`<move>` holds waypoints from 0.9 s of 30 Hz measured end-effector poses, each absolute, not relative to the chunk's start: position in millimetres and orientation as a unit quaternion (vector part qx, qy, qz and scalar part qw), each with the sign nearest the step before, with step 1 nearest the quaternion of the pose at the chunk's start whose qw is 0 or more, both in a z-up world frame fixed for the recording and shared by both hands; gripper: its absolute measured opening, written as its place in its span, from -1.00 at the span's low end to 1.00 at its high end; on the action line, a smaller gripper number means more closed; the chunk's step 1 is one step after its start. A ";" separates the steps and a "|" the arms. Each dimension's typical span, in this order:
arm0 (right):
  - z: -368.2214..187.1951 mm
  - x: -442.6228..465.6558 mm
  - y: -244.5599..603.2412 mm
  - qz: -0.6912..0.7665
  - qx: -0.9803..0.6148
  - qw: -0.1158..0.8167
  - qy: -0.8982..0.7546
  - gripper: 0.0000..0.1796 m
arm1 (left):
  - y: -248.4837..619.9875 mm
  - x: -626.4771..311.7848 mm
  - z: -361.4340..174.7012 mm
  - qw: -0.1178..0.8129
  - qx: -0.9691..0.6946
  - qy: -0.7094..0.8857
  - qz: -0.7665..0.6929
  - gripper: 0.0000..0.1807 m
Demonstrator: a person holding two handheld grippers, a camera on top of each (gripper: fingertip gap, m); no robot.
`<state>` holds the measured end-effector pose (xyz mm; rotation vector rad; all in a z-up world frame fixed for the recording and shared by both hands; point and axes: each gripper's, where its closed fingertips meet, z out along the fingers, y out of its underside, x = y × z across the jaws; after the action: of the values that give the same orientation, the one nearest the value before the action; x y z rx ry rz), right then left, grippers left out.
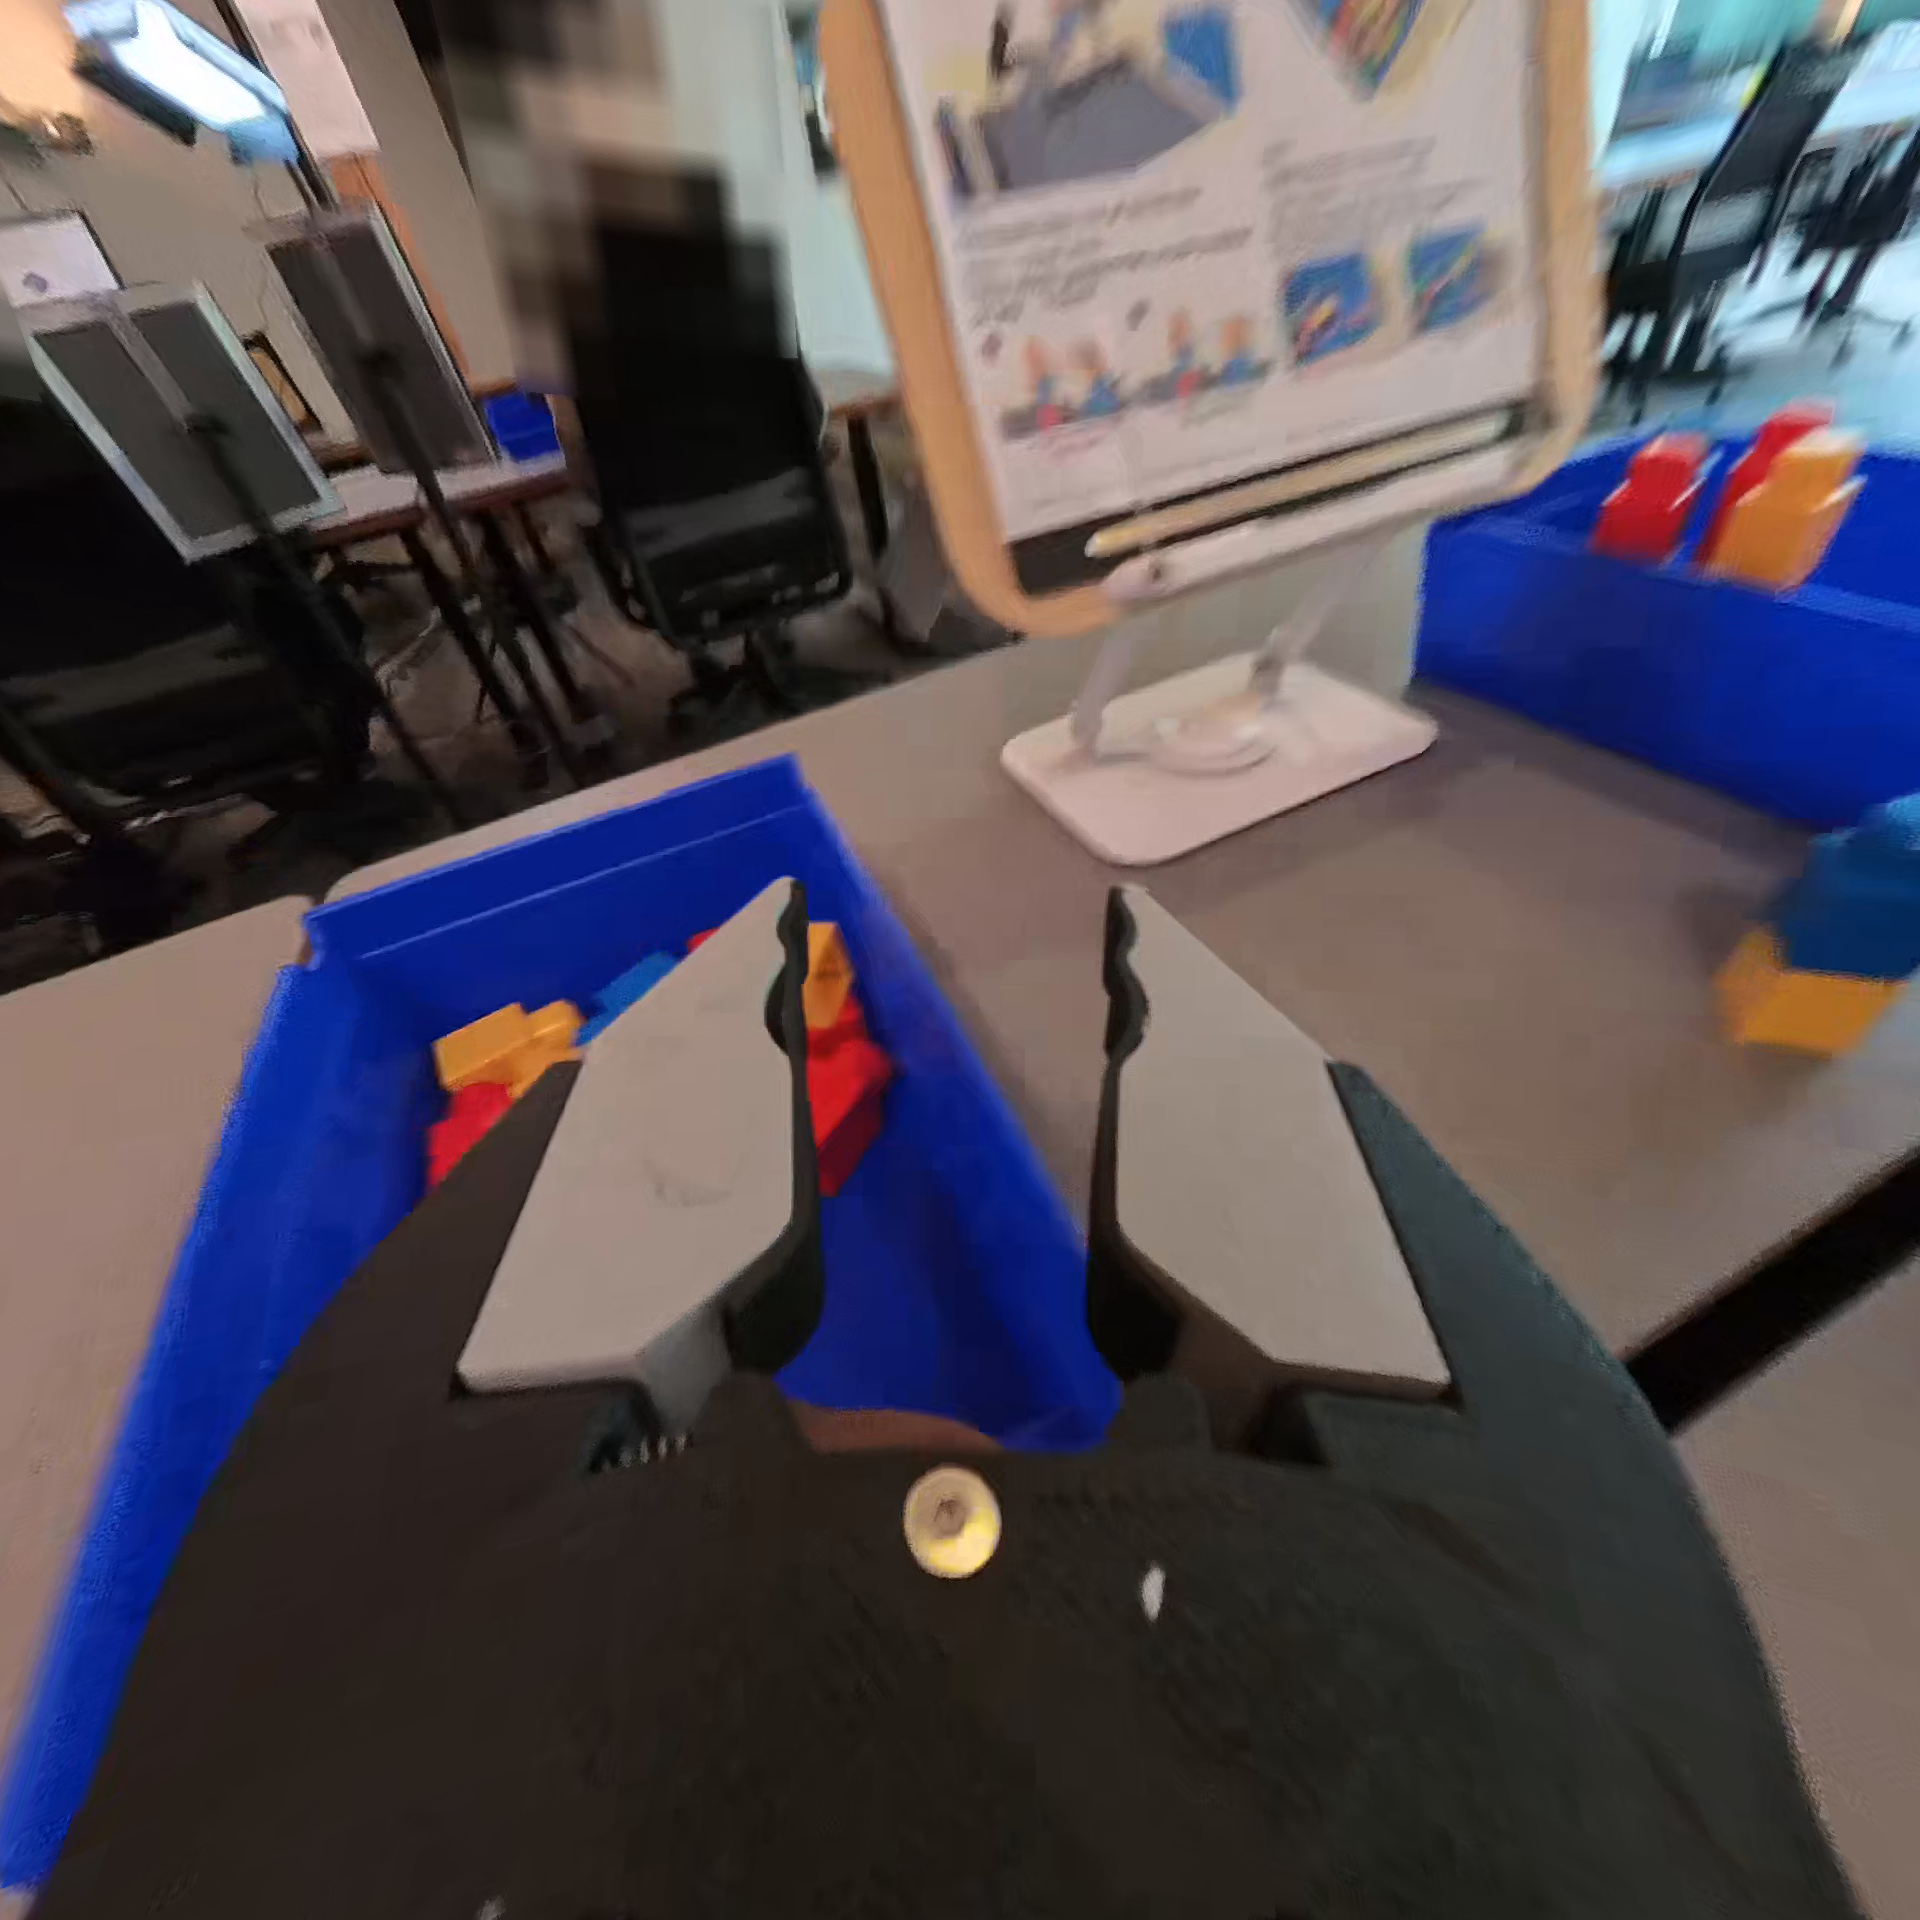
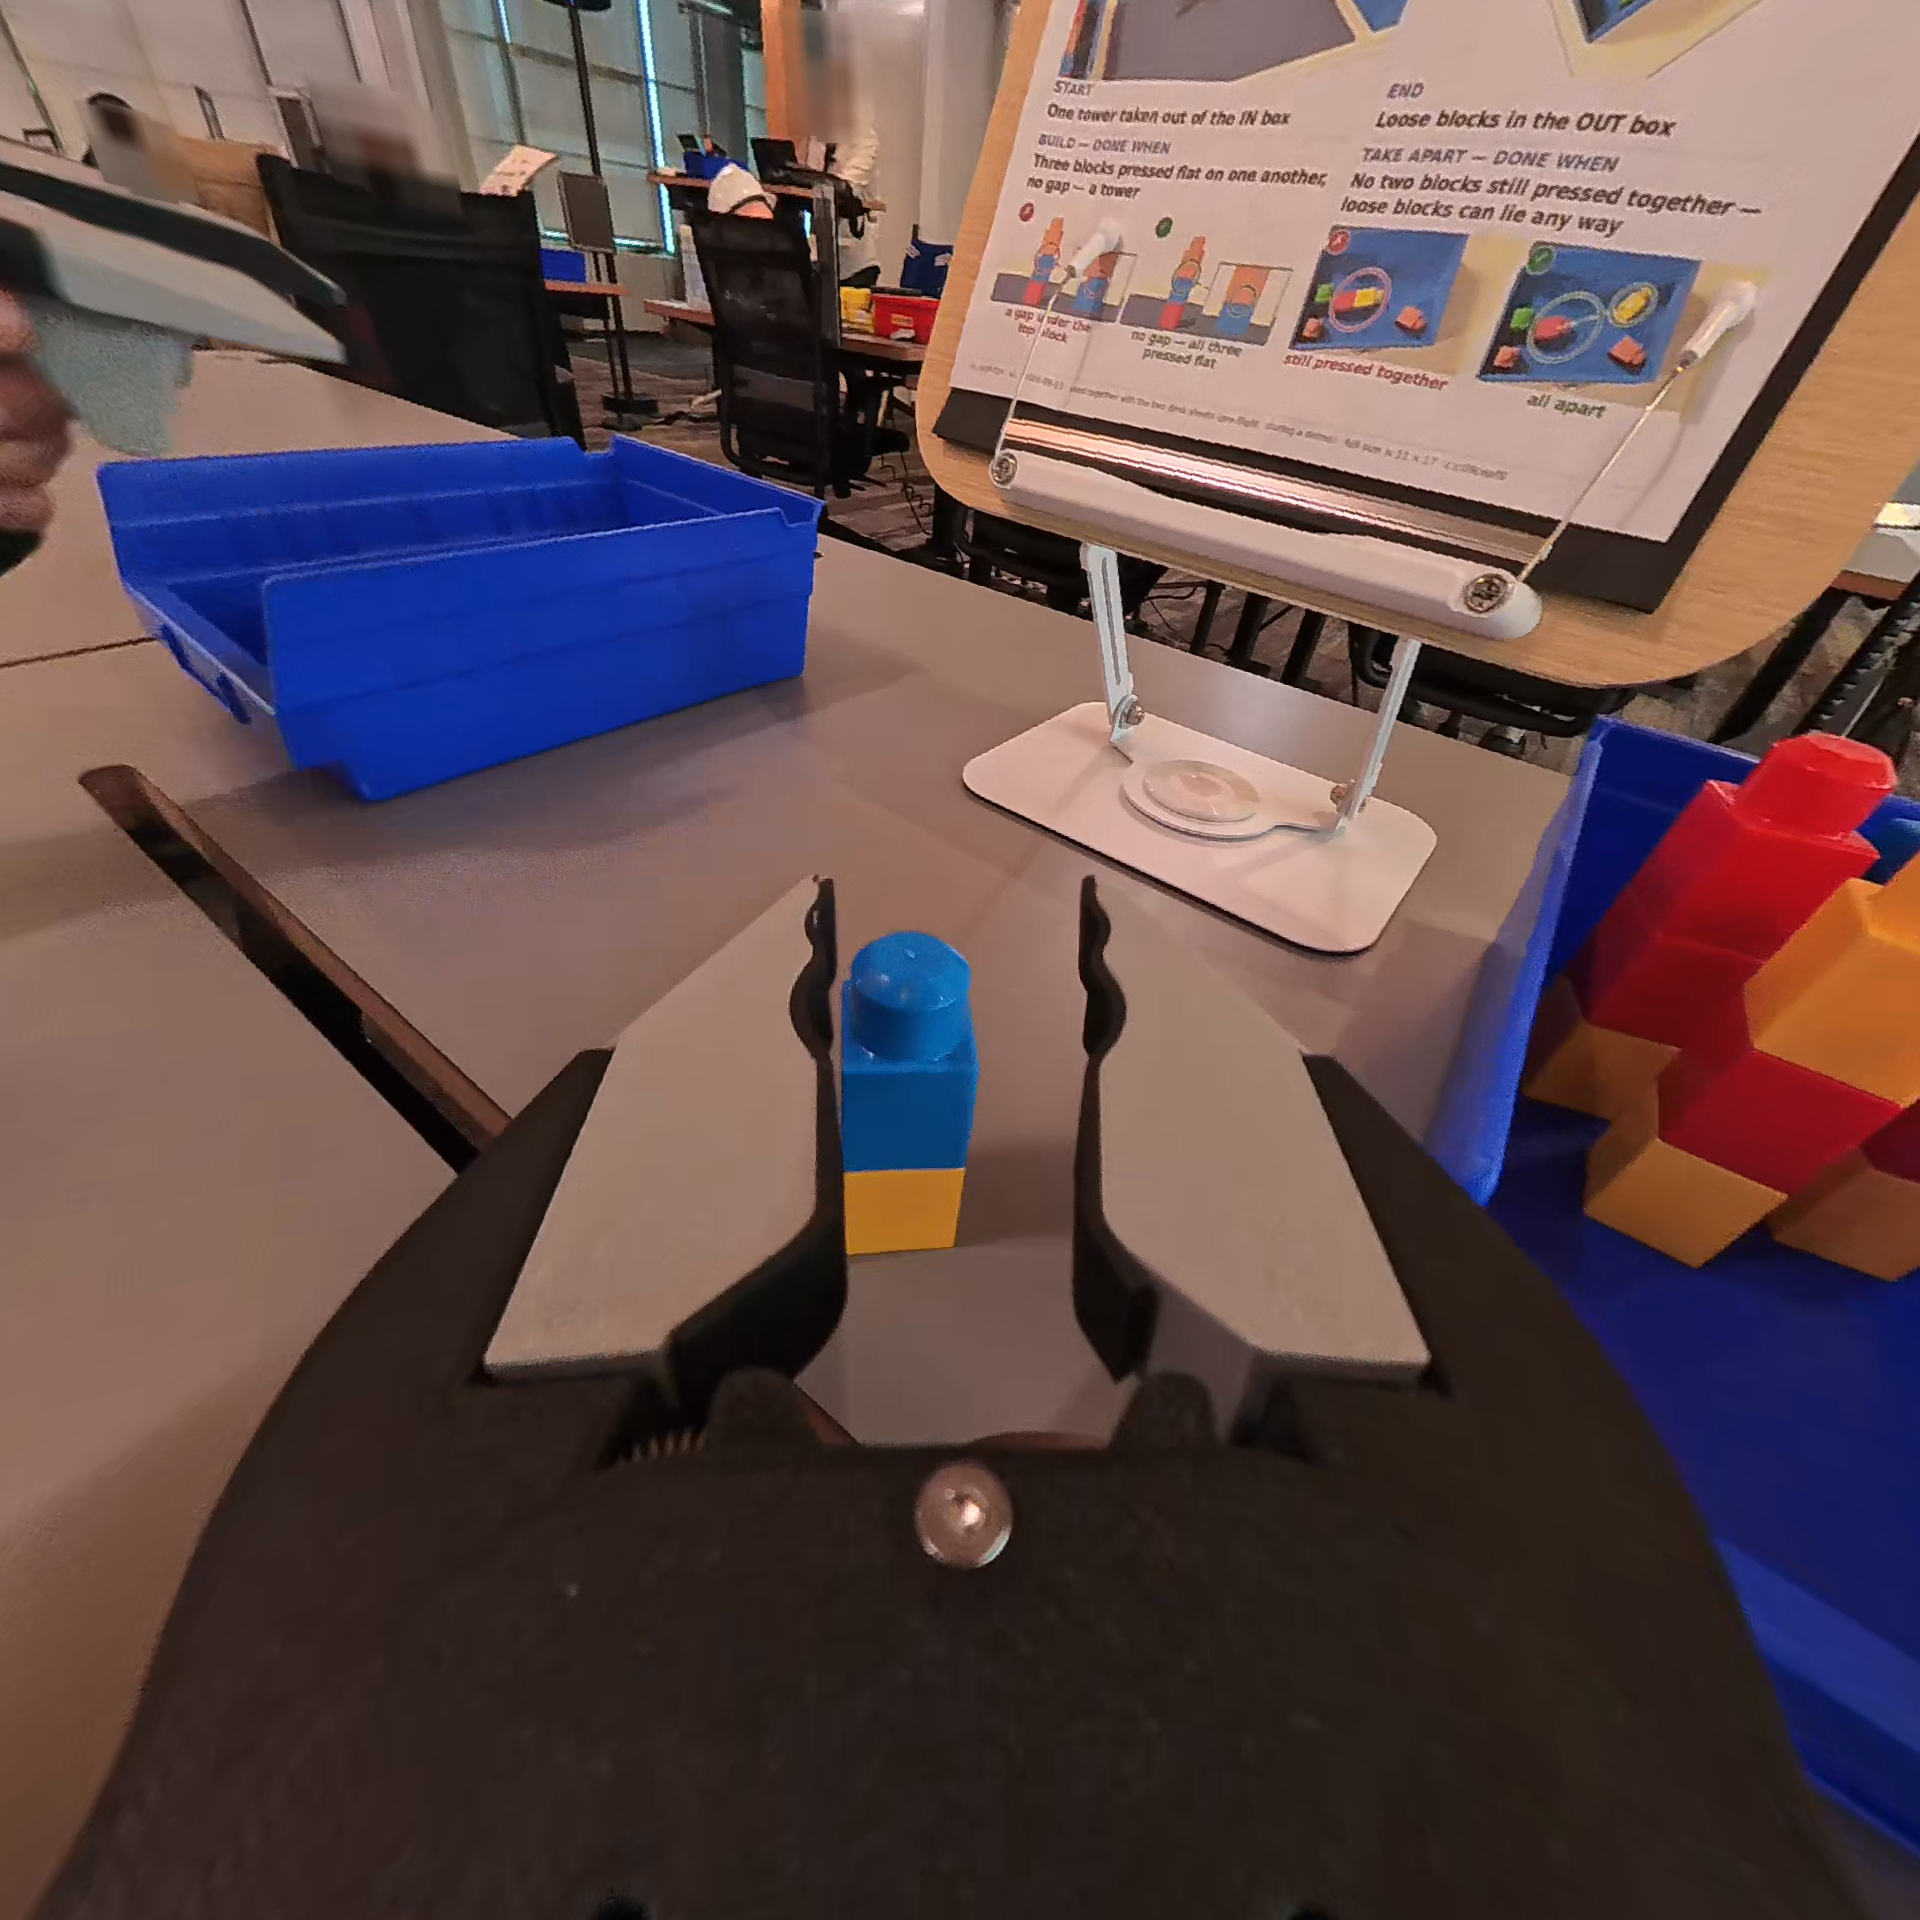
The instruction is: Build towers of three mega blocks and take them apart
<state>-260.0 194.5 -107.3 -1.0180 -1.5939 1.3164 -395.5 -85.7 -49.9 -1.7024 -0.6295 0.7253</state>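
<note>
Jaws of both grippers are standing spread, grasping nothing. On the right gripper [image 2: 951,997], they are flanking a partial tower, a blue plastic mega block [image 2: 907,1081] pressed onto a yellow one [image 2: 900,1210], standing upright on the grey surface [image 2: 582,883]. Contact with the left inner face cannot be determined.

The left gripper [image 1: 951,1023] is hovering over a blue plastic bin [image 1: 312,1195] holding loose red, orange and blue blocks [image 1: 852,1081].

Judged step: building, third block missing. The next move is calling for one loose block to be picked and pressed on top.

A second blue bin [image 2: 1538,987] at right is holding assembled red and orange towers [image 2: 1766,997].
</note>
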 end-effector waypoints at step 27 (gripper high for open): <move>-76.9 -246.2 190.2 0.584 -0.354 0.424 -0.595 -0.54 | -97.0 -491.7 -225.2 0.285 -0.923 -0.219 0.139 -0.61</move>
<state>-246.2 190.2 -76.9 -0.8845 -1.4872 1.4612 -491.7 -97.0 -225.2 -2.4674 -0.5845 0.3726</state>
